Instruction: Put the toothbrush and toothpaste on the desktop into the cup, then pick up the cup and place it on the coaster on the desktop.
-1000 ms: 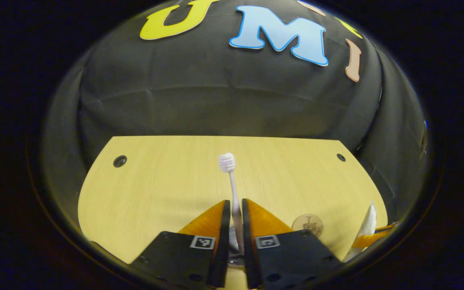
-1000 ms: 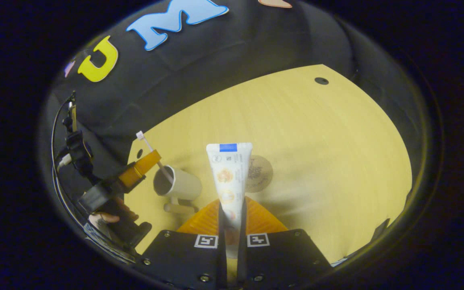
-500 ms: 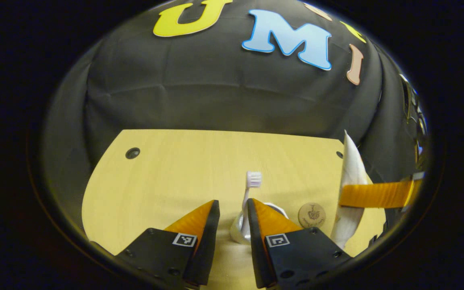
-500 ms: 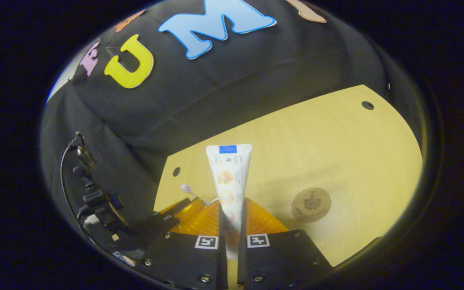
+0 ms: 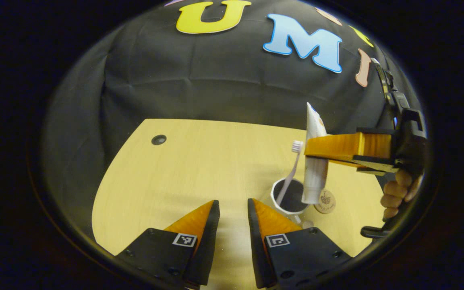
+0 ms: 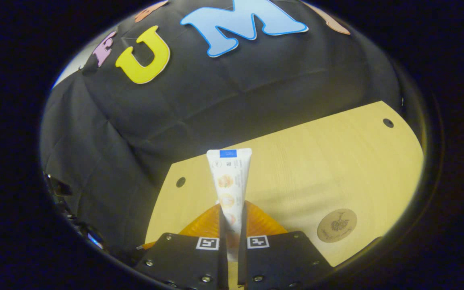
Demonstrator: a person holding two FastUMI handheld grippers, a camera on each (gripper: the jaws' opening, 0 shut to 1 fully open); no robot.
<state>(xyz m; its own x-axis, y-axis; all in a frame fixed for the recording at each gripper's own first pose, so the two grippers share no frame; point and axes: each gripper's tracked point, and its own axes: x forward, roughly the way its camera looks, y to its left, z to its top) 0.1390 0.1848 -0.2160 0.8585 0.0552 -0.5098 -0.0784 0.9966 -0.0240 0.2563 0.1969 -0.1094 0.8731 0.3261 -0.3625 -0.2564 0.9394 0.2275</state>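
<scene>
In the left gripper view a white cup [image 5: 284, 208] stands on the wooden desktop [image 5: 199, 161] with the toothbrush [image 5: 290, 171] leaning inside it, bristles up. My left gripper [image 5: 233, 205] is open and empty, to the left of the cup. My right gripper [image 5: 310, 150] hangs above the cup, shut on a white toothpaste tube [image 5: 313, 161] held upright, its lower end at the cup's mouth. In the right gripper view the toothpaste tube [image 6: 230, 183] stands between the fingers of my right gripper [image 6: 232, 215]. A round brown coaster [image 6: 336, 225] lies to the right; the coaster [image 5: 326, 200] sits just behind the cup.
A hand [image 5: 397, 193] holds the right gripper's handle at the right edge. The desktop has small round holes [image 5: 158, 139] near its back corners. The black cloth wall [image 5: 224, 88] rises right behind the desk.
My left gripper let go of the toothbrush, which now stands in the cup, and drew back to the left. My right gripper carried the toothpaste over the cup.
</scene>
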